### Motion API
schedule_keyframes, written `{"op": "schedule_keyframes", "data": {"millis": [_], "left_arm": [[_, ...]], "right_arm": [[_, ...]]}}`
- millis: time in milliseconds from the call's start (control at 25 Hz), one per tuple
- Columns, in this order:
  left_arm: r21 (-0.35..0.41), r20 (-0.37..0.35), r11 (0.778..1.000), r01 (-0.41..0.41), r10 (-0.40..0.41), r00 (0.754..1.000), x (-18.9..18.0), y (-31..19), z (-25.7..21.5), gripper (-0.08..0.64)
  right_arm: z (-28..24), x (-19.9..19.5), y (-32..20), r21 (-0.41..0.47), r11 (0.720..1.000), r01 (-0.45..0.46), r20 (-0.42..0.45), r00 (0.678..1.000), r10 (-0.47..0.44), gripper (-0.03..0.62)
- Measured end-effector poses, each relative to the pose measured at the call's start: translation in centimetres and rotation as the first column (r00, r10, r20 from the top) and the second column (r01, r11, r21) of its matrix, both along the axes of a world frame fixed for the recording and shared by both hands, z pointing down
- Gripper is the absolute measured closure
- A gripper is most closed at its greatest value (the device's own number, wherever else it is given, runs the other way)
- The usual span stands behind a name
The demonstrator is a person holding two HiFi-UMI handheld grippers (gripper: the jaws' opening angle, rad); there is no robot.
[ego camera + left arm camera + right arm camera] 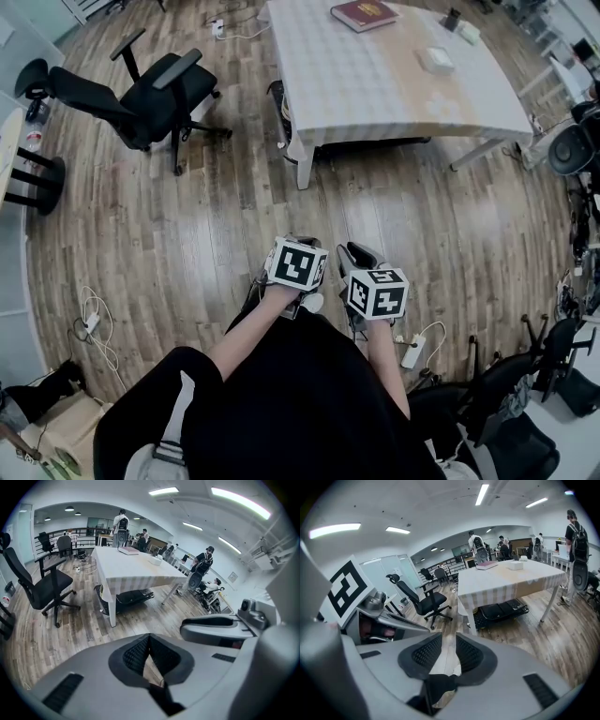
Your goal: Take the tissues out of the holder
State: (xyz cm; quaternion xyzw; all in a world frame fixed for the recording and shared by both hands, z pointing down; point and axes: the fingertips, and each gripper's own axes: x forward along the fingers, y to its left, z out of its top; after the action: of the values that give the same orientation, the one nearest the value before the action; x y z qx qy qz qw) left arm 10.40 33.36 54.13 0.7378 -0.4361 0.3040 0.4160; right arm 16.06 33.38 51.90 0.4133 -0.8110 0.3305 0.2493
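The tissue holder (436,59) is a small white box on the far right part of the cloth-covered table (375,89), well ahead of me. It also shows small in the left gripper view (155,560) and the right gripper view (516,565). Both grippers hang close to my body above the wooden floor, far from the table. The left gripper (302,246) has its pads meeting at the tips (150,637), with nothing between them. The right gripper (359,255) stands slightly open (449,641), and only a slim strip of floor shows between its pads.
A red book (364,13) lies on the table's far end. A black bag (133,596) sits under the table. A black office chair (155,94) stands to the left. Cables and a power strip (412,353) lie on the floor near my feet. People stand at desks behind (576,541).
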Motion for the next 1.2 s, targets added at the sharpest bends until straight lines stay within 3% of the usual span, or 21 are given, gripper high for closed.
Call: {"op": "schedule_keyframes", "data": {"millis": [80,800,1200], "left_arm": [[0.005,-0.003,1.000,0.003,-0.003,1.000,-0.8,-1.2,-0.1,0.560],[0.008,-0.042,1.000,-0.011,0.011,0.999,-10.0,-12.3,-0.7,0.560],[-0.027,-0.059,0.999,-0.019,0.017,0.998,-12.1,-14.3,0.8,0.560]], "right_arm": [[-0.3,-1.0,-1.2,0.008,1.000,0.010,0.005,1.000,-0.010,0.488],[-1.3,-11.6,-12.1,0.026,0.997,0.074,-0.055,0.996,-0.072,0.479],[-0.8,-13.4,-14.2,0.009,0.999,0.051,-0.044,0.998,-0.050,0.476]]}}
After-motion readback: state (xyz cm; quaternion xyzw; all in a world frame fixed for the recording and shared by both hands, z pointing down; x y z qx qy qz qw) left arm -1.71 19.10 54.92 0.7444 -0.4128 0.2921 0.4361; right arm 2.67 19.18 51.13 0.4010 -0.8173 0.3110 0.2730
